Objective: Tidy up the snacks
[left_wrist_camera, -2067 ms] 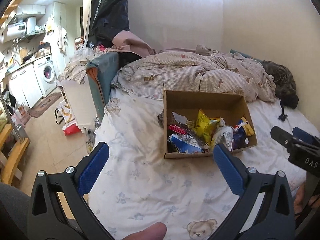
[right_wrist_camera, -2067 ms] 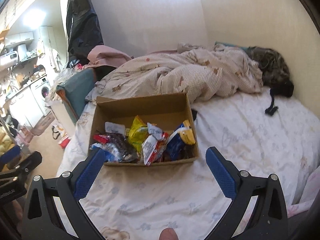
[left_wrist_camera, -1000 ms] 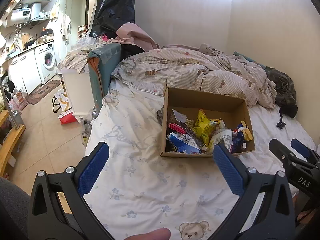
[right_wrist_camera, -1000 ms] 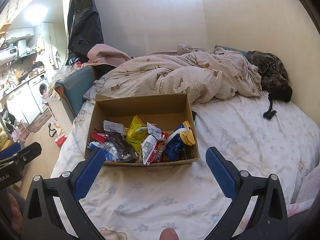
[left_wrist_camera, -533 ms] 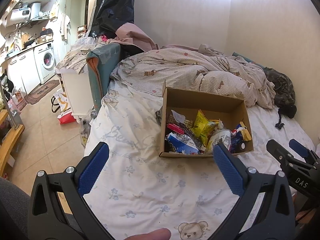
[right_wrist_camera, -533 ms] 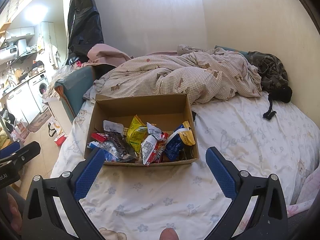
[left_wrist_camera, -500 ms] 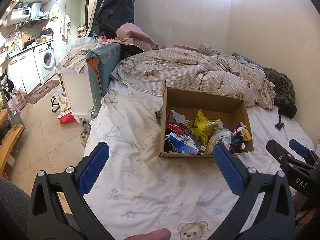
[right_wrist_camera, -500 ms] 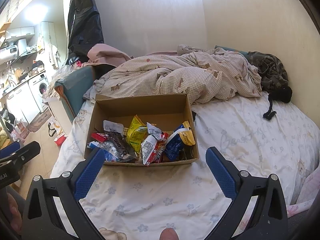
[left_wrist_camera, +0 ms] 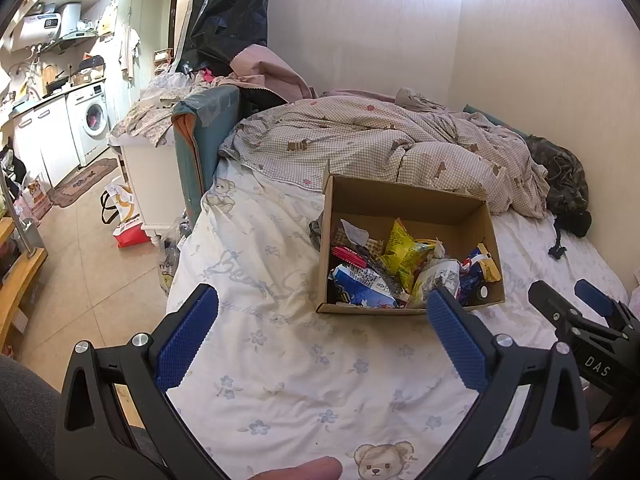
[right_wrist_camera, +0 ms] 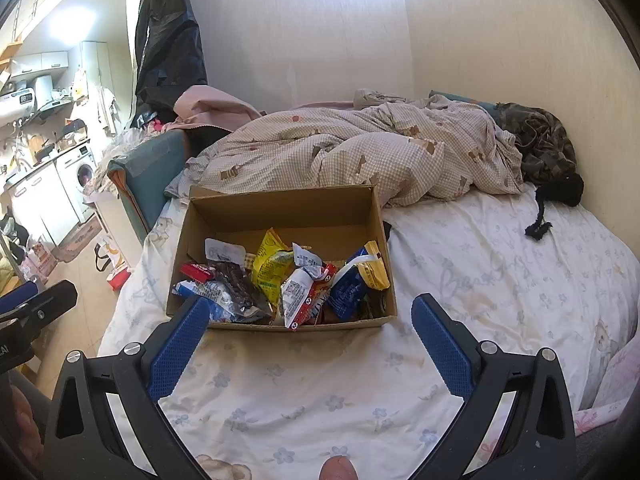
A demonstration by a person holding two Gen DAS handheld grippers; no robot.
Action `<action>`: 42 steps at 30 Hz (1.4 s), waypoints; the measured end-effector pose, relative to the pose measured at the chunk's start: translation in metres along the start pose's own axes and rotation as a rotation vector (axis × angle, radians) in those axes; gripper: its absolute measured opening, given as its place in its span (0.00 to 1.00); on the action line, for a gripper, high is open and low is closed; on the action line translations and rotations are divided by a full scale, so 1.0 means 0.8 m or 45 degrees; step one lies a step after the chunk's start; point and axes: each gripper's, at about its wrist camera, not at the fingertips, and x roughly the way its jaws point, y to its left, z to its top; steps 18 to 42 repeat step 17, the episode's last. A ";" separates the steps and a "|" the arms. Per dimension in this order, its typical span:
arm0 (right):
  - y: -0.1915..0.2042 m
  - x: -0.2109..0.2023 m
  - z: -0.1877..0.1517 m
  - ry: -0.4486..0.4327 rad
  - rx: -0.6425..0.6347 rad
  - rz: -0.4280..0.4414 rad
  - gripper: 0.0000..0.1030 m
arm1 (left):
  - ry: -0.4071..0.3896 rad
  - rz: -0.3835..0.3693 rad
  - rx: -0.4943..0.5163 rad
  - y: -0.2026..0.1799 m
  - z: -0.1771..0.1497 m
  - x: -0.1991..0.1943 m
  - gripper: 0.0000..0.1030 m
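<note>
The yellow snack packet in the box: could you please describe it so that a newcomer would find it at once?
On the white floral bed sheet sits an open brown cardboard box of snacks. Near the middle of its pile stands a crinkled yellow snack packet with green print. It is the only mostly yellow wrapper, between dark and red-and-white packets.

Both wrist views face snack box (left_wrist_camera: 408, 204) (right_wrist_camera: 280, 204), near, above bed.

Snack pkts (right_wrist_camera: 280, 280) — jumbled in box (right_wrist_camera: 280, 208)
</note>
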 end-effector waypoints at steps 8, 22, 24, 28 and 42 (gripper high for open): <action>0.000 0.000 -0.001 0.003 -0.003 0.000 1.00 | 0.003 -0.002 0.001 -0.001 -0.001 0.000 1.00; -0.003 0.000 -0.003 -0.005 -0.004 -0.003 1.00 | 0.007 0.014 0.011 -0.007 -0.002 0.001 1.00; -0.003 0.000 -0.003 -0.005 -0.004 -0.003 1.00 | 0.007 0.014 0.011 -0.007 -0.002 0.001 1.00; -0.003 0.000 -0.003 -0.005 -0.004 -0.003 1.00 | 0.007 0.014 0.011 -0.007 -0.002 0.001 1.00; -0.003 0.000 -0.003 -0.005 -0.004 -0.003 1.00 | 0.007 0.014 0.011 -0.007 -0.002 0.001 1.00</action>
